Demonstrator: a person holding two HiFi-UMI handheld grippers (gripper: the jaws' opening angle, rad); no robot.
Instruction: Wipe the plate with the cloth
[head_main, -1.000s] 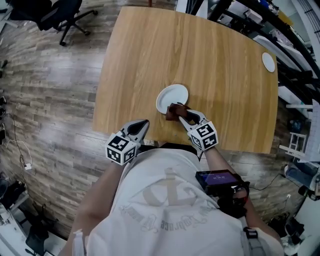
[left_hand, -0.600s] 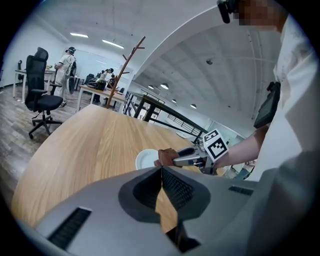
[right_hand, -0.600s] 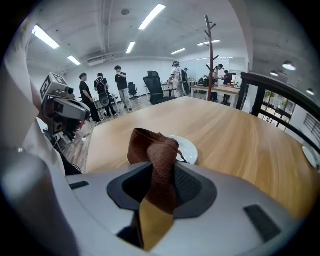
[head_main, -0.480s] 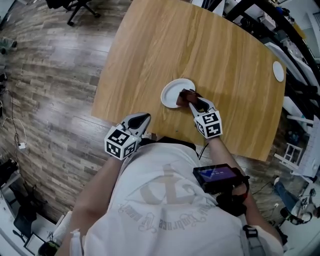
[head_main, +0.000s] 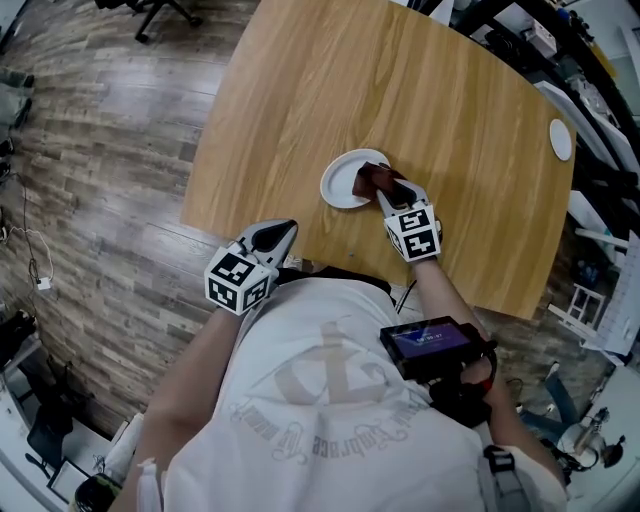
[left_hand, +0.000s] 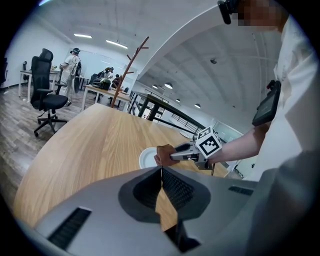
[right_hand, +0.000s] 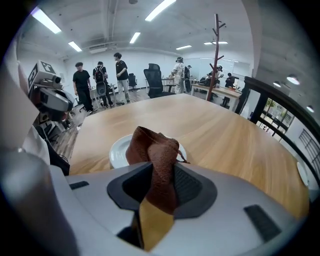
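Note:
A small white plate (head_main: 344, 184) lies on the wooden table (head_main: 450, 110) near its front edge. My right gripper (head_main: 385, 190) is shut on a brown cloth (head_main: 376, 180), which hangs bunched over the plate's right rim. In the right gripper view the cloth (right_hand: 152, 152) sticks up from between the jaws, with the plate (right_hand: 119, 150) just behind it. My left gripper (head_main: 276, 238) hovers at the table's front edge, left of the plate, shut and holding nothing. The left gripper view shows the plate (left_hand: 148, 158) and the cloth (left_hand: 164, 154) ahead.
A second white plate (head_main: 561, 139) sits at the table's far right edge. An office chair (left_hand: 46, 97) stands on the wood floor to the left. Desks and racks line the right side. Several people stand far off in the room (right_hand: 100, 82).
My right gripper has carried the cloth from the plate's near rim up over its right side. The head view has shifted. My left gripper has stayed near the table edge.

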